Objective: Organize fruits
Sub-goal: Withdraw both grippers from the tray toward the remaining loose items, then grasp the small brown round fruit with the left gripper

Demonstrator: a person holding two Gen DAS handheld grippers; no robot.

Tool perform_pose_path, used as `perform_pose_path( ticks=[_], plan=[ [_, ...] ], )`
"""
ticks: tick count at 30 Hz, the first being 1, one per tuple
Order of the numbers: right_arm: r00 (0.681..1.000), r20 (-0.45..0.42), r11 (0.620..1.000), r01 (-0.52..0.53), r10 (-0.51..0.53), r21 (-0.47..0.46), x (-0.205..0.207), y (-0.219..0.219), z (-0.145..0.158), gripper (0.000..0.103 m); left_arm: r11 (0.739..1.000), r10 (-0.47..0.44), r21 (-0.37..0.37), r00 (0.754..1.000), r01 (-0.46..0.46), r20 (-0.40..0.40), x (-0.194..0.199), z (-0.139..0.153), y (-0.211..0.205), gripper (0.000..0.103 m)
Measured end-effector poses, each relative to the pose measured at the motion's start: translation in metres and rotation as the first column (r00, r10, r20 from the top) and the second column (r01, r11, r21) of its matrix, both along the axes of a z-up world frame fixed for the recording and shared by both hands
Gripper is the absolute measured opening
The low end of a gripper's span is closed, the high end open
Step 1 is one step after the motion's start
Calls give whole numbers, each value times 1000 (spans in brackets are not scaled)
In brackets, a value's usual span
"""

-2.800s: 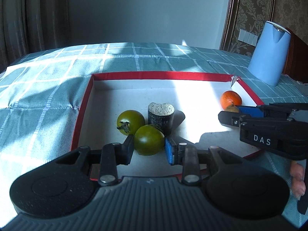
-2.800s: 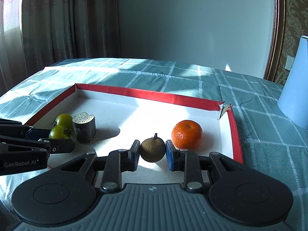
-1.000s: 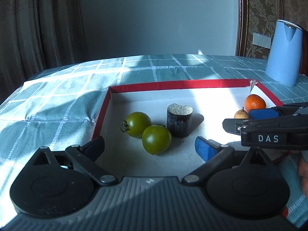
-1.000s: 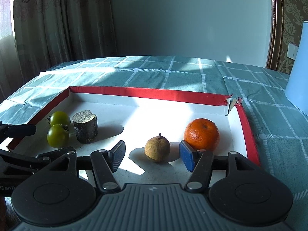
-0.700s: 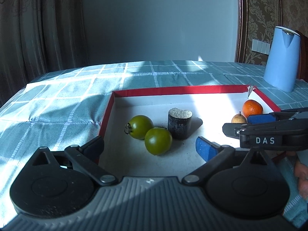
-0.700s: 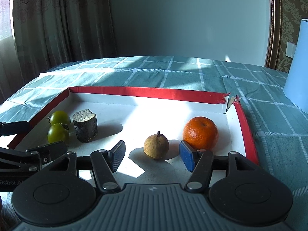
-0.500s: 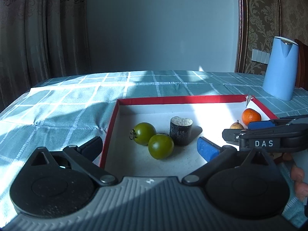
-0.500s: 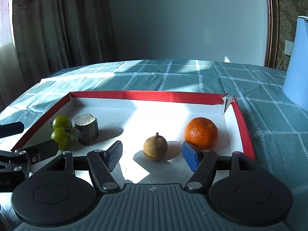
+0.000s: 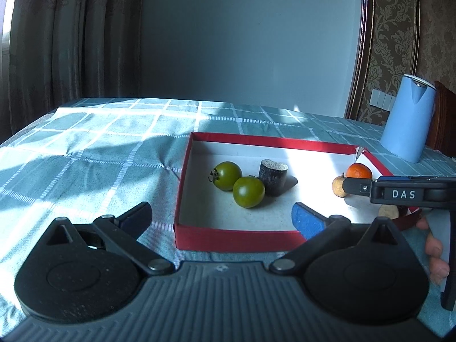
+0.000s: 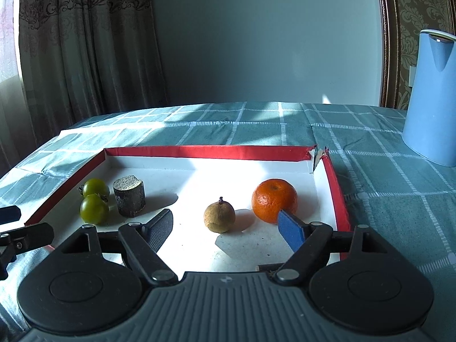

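Both grippers stood released and empty. The left gripper (image 9: pixel 221 218) was spread wide at the near-left rim of the red tray (image 10: pixel 205 151). The right gripper (image 10: pixel 225 228) had just been opening — the brown fruit (image 10: pixel 219 217) lay free beyond it, beside the orange (image 10: pixel 274 199). Two green tomatoes (image 10: pixel 94 209) sat far left, touching.
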State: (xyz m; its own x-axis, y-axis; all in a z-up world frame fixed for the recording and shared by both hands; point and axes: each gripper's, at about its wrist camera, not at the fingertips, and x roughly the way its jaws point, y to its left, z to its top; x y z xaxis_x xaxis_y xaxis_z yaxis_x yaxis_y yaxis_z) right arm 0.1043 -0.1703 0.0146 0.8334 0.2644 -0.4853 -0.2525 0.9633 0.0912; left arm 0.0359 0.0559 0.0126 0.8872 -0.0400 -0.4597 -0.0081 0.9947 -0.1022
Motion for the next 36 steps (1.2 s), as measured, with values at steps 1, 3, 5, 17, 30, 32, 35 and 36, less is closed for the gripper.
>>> perform_pose_path(
  ticks=[1, 3, 5, 17, 30, 32, 35, 36],
  plan=[
    [1000, 2, 1000, -3, 3, 4, -4, -2, 1, 81, 1000, -12, -1, 1000, 12, -4, -5, -1, 0, 103],
    [1000, 5, 1000, -12, 12, 14, -15, -7, 2, 81, 999, -44, 1, 999, 44, -9, -14, -3, -1, 103],
    [1000, -4, 1000, -20, 20, 14, -23, -11, 1, 81, 997, -77, 19, 997, 77, -16, -23, -6, -4, 103],
    [997, 42, 994, -61, 58, 90, -74, -36, 2, 81, 985, -168, 0, 976, 170, -138, -16, -19, -11, 103],
    [989, 77, 992, -123, 123, 4, -104, -25, -5, 81, 976, -179, 87, 967, 198, -183, -14, -24, -26, 91],
    [988, 77, 991, -131, 132, -9, -107, -23, -6, 81, 977, -184, 75, 968, 199, -169, -15, -23, -24, 83],
    [989, 76, 992, -127, 127, -2, -109, -24, -6, 81, 977, -185, 78, 969, 200, -164, -16, -22, -25, 76],
    [989, 73, 992, -125, 125, 1, -108, -25, -6, 81, 969, -230, 59, 961, 241, -155, -16, -21, -25, 65]
  ],
)
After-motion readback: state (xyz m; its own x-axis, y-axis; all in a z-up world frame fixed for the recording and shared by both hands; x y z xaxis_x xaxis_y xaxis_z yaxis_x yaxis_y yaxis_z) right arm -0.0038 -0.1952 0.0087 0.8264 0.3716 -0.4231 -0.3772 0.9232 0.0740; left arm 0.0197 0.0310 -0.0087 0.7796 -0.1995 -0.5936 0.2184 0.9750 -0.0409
